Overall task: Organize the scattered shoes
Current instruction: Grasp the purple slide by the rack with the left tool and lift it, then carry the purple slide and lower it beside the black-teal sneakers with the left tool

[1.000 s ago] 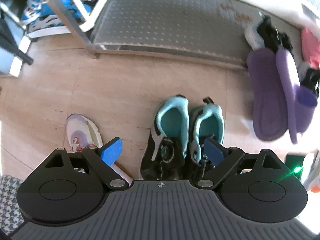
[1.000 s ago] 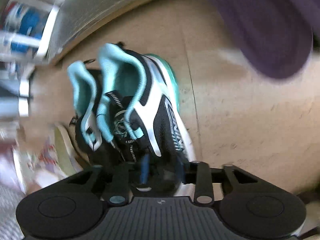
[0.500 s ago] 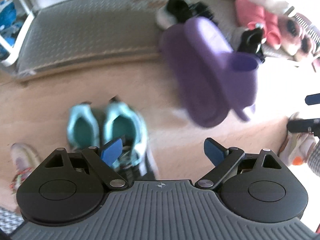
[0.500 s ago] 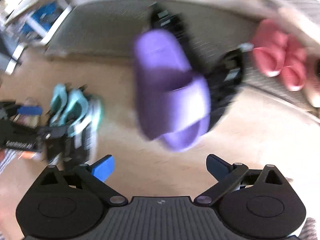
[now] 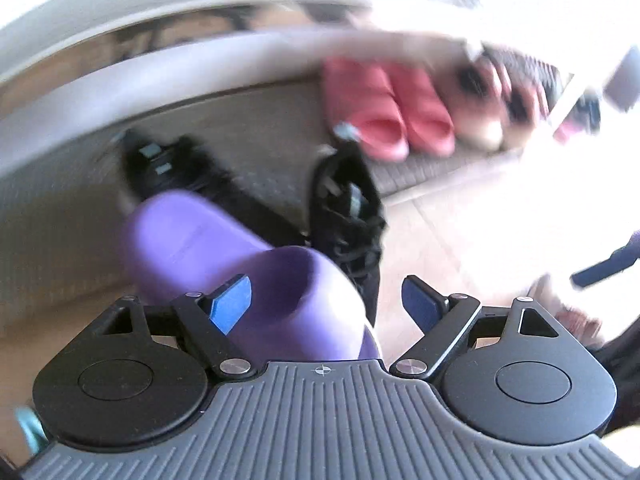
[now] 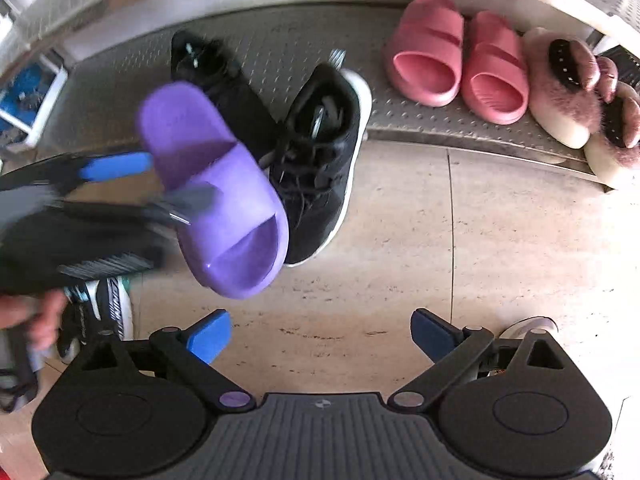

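A purple slide sandal (image 6: 216, 188) lies across a black sneaker (image 6: 320, 160), half on the grey metal shoe platform (image 6: 280, 40). My left gripper (image 5: 326, 304) is open, its fingers straddling the sandal's (image 5: 224, 248) strap end; in the right wrist view its blue fingertips (image 6: 116, 168) sit beside the sandal. My right gripper (image 6: 320, 336) is open and empty above bare floor. A second black sneaker (image 6: 212, 68) lies on the platform behind.
Pink slides (image 6: 456, 60) and furry pink slippers (image 6: 576, 92) stand in a row on the platform at right. The teal and black sneakers (image 6: 100, 308) sit on the floor at left. Beige tiled floor (image 6: 460, 260) lies in front.
Both grippers swung away from the teal sneakers toward the platform. My right gripper, earlier closed at a teal sneaker, is now open. My left gripper has moved up to the purple sandal.
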The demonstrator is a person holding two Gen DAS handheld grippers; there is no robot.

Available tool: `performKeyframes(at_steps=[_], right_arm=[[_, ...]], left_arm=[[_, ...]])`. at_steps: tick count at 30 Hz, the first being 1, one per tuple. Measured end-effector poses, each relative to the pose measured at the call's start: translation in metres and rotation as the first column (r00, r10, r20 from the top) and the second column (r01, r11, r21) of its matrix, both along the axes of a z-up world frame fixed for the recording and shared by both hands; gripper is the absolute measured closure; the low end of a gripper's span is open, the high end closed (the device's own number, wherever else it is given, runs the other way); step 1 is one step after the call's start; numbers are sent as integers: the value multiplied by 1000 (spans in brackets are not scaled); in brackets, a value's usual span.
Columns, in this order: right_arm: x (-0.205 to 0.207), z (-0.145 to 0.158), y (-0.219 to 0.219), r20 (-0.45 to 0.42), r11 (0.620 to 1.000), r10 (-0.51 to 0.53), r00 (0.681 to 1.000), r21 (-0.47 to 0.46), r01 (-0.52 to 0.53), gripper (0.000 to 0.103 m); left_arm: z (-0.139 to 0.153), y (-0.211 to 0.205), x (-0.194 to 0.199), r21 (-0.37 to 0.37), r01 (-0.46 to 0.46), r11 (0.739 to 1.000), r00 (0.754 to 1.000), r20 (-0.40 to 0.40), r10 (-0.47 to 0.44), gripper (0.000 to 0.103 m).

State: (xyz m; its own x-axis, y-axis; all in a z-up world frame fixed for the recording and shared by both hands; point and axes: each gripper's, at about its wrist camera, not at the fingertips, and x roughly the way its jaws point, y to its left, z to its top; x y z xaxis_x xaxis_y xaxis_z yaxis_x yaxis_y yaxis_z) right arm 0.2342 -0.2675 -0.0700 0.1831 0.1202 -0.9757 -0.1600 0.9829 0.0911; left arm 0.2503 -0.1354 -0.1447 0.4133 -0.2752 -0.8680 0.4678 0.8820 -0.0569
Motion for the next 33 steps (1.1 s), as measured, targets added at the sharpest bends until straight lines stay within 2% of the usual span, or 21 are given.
performKeyframes(at_steps=[1, 2, 3, 4, 5, 6, 7, 9, 10, 12, 15, 16, 17, 18, 20, 21, 22, 24, 27, 30, 33], right_arm=[[0, 3, -4, 4, 1000, -9, 1000, 11, 9, 6], [0, 8, -7, 6, 1000, -20, 1000, 22, 20, 6], [1, 11, -11, 7, 999, -31, 1000, 35, 30, 6], [2, 13, -14, 11, 998, -39, 999, 44, 39, 6], [3, 21, -19, 21, 996, -61, 998, 65, 60, 5], [4, 27, -22, 28, 994, -77, 997, 81, 75, 6], [5, 28, -23, 34, 994, -78, 996, 85, 75, 5], [6, 40, -26, 65, 993, -81, 995, 95, 75, 5], [4, 43, -28, 77, 992, -90, 993, 98, 82, 5], [1, 52, -36, 106, 988, -122, 987, 112, 110, 5], [-3, 58, -47, 134, 982, -162, 978, 121, 146, 5], [-4, 59, -50, 138, 979, -178, 974, 124, 161, 5], [-5, 59, -54, 142, 976, -196, 970, 129, 178, 5], [-5, 60, -58, 144, 971, -216, 966, 138, 197, 5], [-5, 62, -59, 148, 968, -225, 963, 146, 204, 5], [-5, 64, -58, 153, 968, -223, 963, 151, 201, 5], [-4, 65, -57, 157, 968, -221, 962, 155, 197, 5], [-4, 65, -54, 156, 969, -215, 964, 160, 190, 5], [-4, 60, -47, 139, 971, -196, 971, 168, 172, 5], [-5, 51, -35, 112, 975, -165, 980, 168, 145, 5], [-8, 43, -23, 79, 977, -141, 987, 171, 126, 5]], left_arm=[[-14, -17, 5, 75, 60, 995, 997, -44, -57, 21], [-23, -26, 7, 118, 95, 988, 994, -72, -87, 21], [-29, -33, 6, 156, 127, 980, 990, -87, -114, 33], [-38, -41, 4, 213, 180, 960, 982, -95, -163, 49], [-45, -49, -3, 257, 255, 932, 966, -108, -235, 53], [-47, -50, -7, 267, 286, 920, 958, -117, -263, 65], [-45, -48, -10, 245, 285, 927, 957, -123, -262, 71], [-39, -45, -22, 254, 315, 914, 949, -84, -304, 73], [-37, -45, -31, 261, 354, 898, 935, -68, -349, 74], [-31, -45, -50, 268, 446, 854, 891, -46, -451, 74], [-27, -58, -85, 288, 580, 762, 798, -12, -602, 75], [-28, -63, -93, 281, 604, 746, 780, -14, -626, 74], [-33, -70, -96, 257, 605, 754, 786, -37, -618, 73], [-39, -77, -96, 226, 593, 773, 801, -70, -594, 67], [-51, -83, -88, 187, 470, 863, 882, -127, -454, 60], [-53, -83, -84, 188, 425, 886, 904, -141, -404, 39], [-53, -83, -82, 198, 397, 897, 916, -147, -373, 27], [-51, -75, -81, 227, 361, 904, 931, -138, -338, 25], [-39, -56, -86, 242, 337, 910, 941, -122, -316, 23], [-26, -26, -96, 218, 279, 935, 959, -120, -258, 22], [-23, 14, -101, 217, 156, 964, 981, -147, -125, 22]])
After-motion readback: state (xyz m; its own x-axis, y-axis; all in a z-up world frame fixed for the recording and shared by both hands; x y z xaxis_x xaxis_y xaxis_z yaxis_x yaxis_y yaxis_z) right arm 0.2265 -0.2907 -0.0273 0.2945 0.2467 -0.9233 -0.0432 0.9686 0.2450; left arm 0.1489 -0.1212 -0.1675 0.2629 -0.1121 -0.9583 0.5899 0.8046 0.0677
